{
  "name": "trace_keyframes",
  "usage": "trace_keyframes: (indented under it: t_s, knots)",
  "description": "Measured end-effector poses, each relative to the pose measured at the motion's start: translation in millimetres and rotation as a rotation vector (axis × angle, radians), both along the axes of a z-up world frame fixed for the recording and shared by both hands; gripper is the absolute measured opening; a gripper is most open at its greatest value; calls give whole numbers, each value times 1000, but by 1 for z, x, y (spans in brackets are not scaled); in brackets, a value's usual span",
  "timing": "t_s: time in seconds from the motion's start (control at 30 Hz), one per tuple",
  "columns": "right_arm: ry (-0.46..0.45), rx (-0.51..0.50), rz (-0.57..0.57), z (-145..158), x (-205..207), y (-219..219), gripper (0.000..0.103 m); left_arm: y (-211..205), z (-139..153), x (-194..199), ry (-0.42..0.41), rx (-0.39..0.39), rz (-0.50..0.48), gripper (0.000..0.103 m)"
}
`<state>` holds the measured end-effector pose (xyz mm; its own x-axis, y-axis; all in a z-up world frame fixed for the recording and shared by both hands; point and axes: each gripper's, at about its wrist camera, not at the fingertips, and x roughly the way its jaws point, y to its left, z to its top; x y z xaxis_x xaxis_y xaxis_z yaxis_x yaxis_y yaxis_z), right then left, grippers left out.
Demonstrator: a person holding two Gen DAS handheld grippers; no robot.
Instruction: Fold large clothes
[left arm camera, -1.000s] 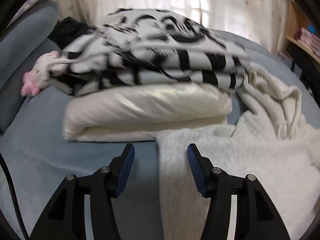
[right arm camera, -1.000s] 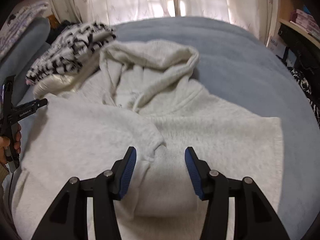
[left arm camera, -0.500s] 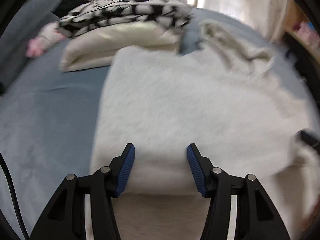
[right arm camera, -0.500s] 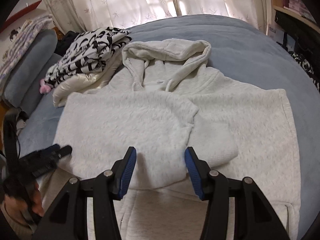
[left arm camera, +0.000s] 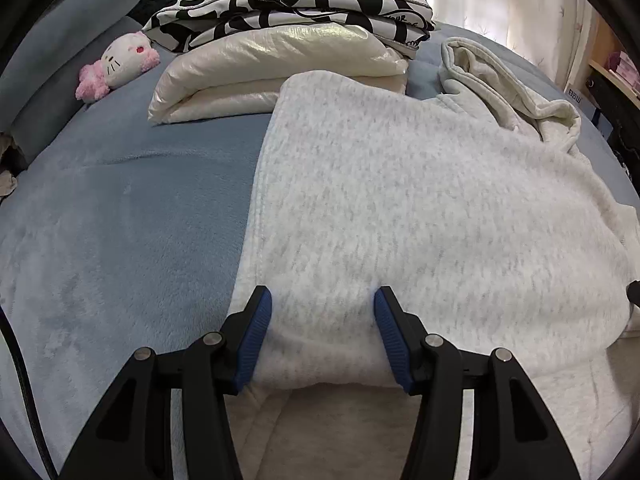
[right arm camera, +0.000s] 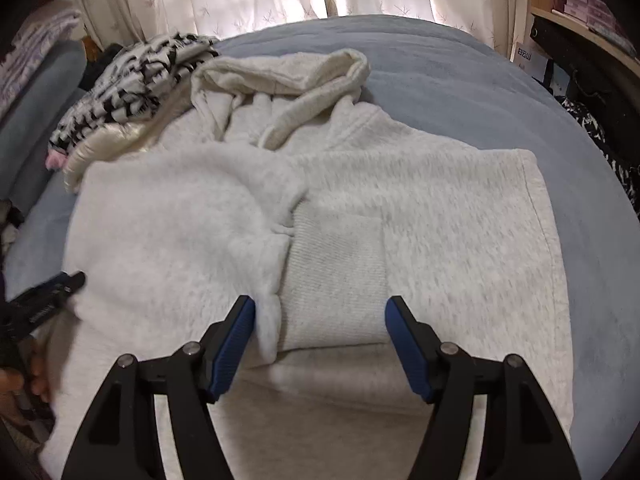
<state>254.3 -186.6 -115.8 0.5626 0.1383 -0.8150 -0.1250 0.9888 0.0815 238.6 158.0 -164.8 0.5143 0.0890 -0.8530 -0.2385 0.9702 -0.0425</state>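
Observation:
A light grey fleece hoodie (right arm camera: 440,208) lies front up on the blue bed, hood (right arm camera: 288,76) toward the curtains. Its left side is folded over the chest (left arm camera: 400,208), and the ribbed sleeve cuff (right arm camera: 336,276) lies across the middle. My right gripper (right arm camera: 320,312) hangs just above that cuff; its jaws are opening, the cuff lies between them, and the pads do not press it. My left gripper (left arm camera: 322,308) stands open over the folded side's near edge, with fleece under and between its fingers, not pinched. In the right wrist view the left gripper (right arm camera: 44,300) shows at the far left, in a hand.
A folded stack sits beyond the hoodie's left shoulder: a black-and-white patterned piece (left arm camera: 288,4) on a shiny cream padded one (left arm camera: 276,64). A pink-and-white plush toy (left arm camera: 118,66) lies by grey pillows (left arm camera: 52,80). A shelf with boxes (right arm camera: 580,4) stands at the right.
The left gripper swung from in front of the folded stack to the hoodie's folded near edge. The right gripper came lower toward the cuff and its jaws widened.

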Motion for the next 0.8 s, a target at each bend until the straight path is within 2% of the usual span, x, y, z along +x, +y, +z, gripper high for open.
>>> trace_keyframes:
  t_s: [0.1, 0.13, 0.17, 0.27, 0.37, 0.47, 0.6, 0.7, 0.77, 0.8]
  knots:
    - [-73, 32, -8, 20, -10, -6, 66, -2, 15, 0, 18, -9, 1, 53]
    - [-96, 42, -16, 25, -14, -9, 60, -5, 23, -1, 6, -3, -3, 53]
    - [-117, 57, -22, 30, -15, -11, 50, -10, 33, -1, -14, 2, -14, 53]
    - [-114, 89, -10, 36, -6, -7, 29, -33, 56, 3, -70, -17, -63, 53]
    - [-97, 78, 17, 33, 9, 10, 23, -66, 62, 20, -79, -35, -127, 53]
    - [-76, 86, 53, 23, 28, 34, 23, -101, 52, 46, -68, -34, -171, 53]
    - [-69, 32, 42, 6, 54, 48, 23, -119, 28, 74, -37, -46, -133, 53]
    - [-30, -48, 26, -20, 70, 46, 10, -122, 12, 80, -34, -26, -134, 55]
    - [-41, -61, 30, -29, 72, 40, 0, -121, 6, 79, -59, -26, -155, 58]
    - [-48, -54, 29, -29, 71, 35, 0, -119, 4, 77, -72, -30, -168, 59]
